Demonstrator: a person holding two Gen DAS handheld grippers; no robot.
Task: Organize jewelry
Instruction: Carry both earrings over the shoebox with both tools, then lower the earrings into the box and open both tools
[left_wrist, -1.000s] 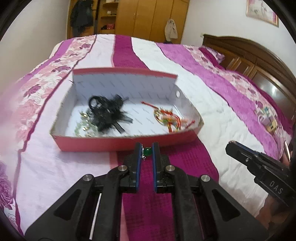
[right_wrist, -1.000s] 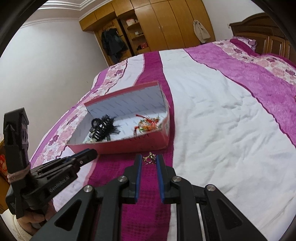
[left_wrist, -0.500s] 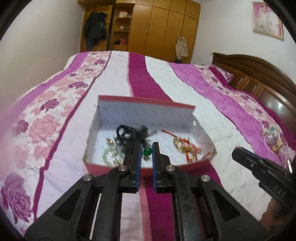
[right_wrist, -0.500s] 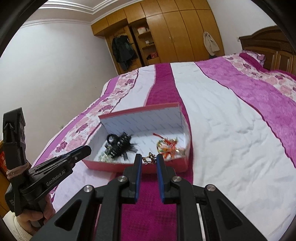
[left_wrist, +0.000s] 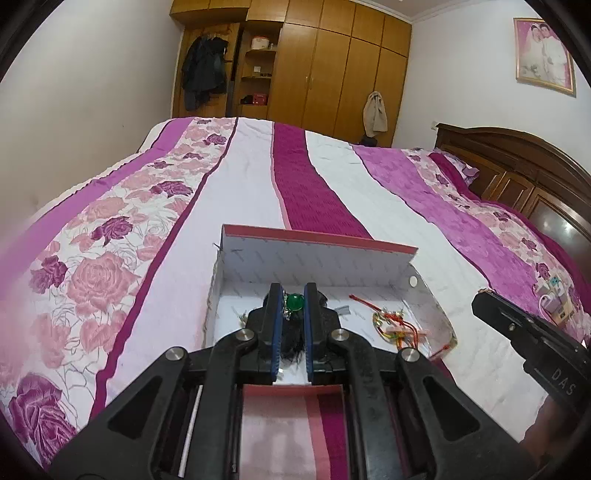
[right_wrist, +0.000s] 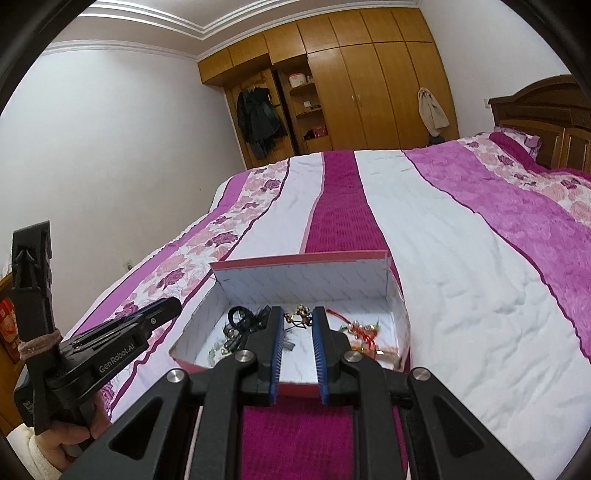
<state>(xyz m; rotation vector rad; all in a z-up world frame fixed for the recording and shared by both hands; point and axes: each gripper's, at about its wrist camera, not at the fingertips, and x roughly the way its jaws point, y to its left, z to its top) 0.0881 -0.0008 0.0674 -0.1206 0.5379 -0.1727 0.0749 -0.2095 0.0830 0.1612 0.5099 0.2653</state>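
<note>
Green-stone piece (left_wrist: 294, 302) sitting pinched between our left gripper (left_wrist: 291, 300) fingertips, over red box (left_wrist: 317, 236) interior. Gold trinket (right_wrist: 298, 316) hanging between our right gripper (right_wrist: 297, 320) tips, jaws nearly closed on it, above same box. Black hair clip (right_wrist: 242, 320) lying left inside, red-gold bracelet (left_wrist: 397, 325) right. Box resting on striped bedspread (right_wrist: 443, 258).
</note>
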